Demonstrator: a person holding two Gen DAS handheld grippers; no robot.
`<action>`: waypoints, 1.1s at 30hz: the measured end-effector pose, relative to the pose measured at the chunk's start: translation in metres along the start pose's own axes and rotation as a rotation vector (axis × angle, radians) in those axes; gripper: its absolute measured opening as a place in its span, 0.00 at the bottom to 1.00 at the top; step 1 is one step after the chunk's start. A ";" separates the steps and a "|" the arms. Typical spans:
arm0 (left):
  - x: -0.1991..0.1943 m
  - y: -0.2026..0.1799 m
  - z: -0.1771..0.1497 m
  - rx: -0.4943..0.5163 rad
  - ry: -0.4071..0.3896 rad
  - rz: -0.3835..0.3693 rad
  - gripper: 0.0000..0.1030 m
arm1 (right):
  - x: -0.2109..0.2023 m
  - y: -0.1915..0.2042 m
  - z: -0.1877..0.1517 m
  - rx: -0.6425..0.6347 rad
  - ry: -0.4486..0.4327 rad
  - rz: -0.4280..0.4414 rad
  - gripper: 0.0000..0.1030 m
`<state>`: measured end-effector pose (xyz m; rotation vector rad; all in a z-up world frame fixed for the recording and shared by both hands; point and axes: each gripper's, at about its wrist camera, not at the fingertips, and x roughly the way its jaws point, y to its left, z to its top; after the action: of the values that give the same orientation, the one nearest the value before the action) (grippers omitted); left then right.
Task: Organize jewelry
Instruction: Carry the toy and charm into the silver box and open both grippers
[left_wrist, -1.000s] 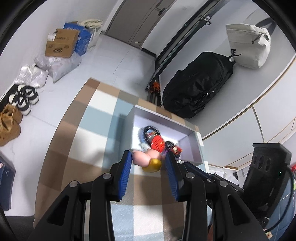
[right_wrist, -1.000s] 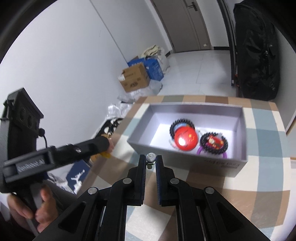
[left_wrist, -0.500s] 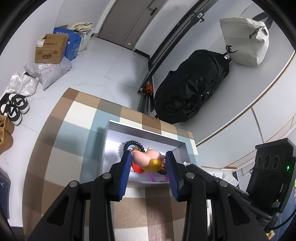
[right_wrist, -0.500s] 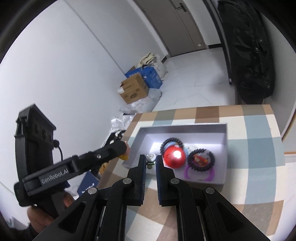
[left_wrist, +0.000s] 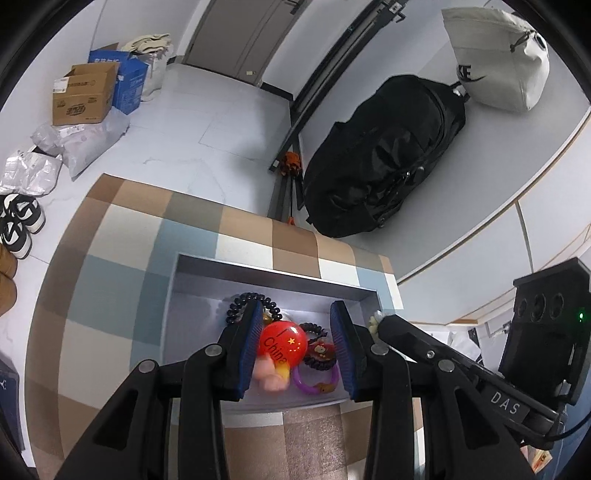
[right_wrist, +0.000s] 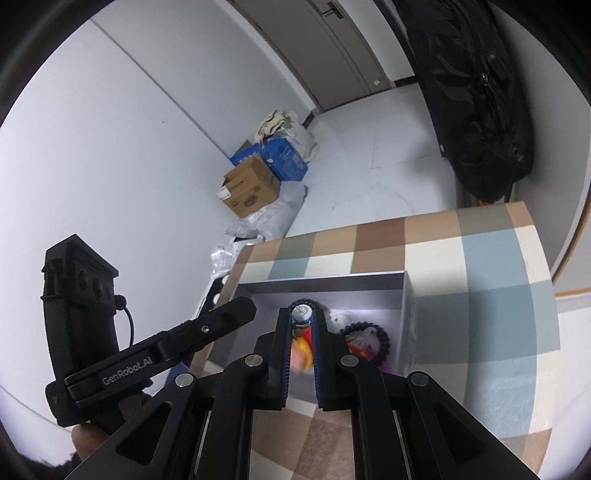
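Observation:
A grey open box (left_wrist: 273, 275) sits on the checked table and holds a red ball (left_wrist: 283, 341), black coil bracelets (left_wrist: 243, 301), a purple ring (left_wrist: 316, 386) and a pink and yellow toy (left_wrist: 271, 374). My left gripper (left_wrist: 295, 349) is open above the box, and the blurred toy is below its jaws, free of them. My right gripper (right_wrist: 301, 317) is shut on a small silver-topped trinket (right_wrist: 301, 314) over the box (right_wrist: 325, 282). The blurred toy (right_wrist: 301, 352) also shows between its fingers.
The table's checked cloth (left_wrist: 122, 258) surrounds the box. Beyond the table's far edge lie a black bag (left_wrist: 384, 155), cardboard boxes (left_wrist: 83, 96), plastic bags and shoes (left_wrist: 20, 225) on the floor. The other gripper's handle (right_wrist: 79, 328) is at the right wrist view's left.
My left gripper moved over the box and let go of the pink and yellow toy, which is dropping into it. My right gripper moved forward over the box with its trinket.

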<state>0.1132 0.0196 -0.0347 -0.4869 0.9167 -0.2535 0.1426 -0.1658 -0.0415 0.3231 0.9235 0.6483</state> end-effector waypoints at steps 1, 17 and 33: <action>0.002 -0.001 0.001 0.005 0.001 0.001 0.31 | 0.002 -0.001 0.001 0.003 0.003 0.000 0.10; 0.005 0.005 0.004 -0.042 0.040 0.022 0.36 | -0.001 -0.005 0.005 0.033 -0.028 -0.007 0.53; -0.028 -0.004 -0.001 0.023 -0.102 0.142 0.58 | -0.024 0.011 -0.005 -0.011 -0.091 -0.012 0.81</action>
<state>0.0953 0.0271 -0.0135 -0.4077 0.8441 -0.1097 0.1239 -0.1728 -0.0232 0.3342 0.8337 0.6228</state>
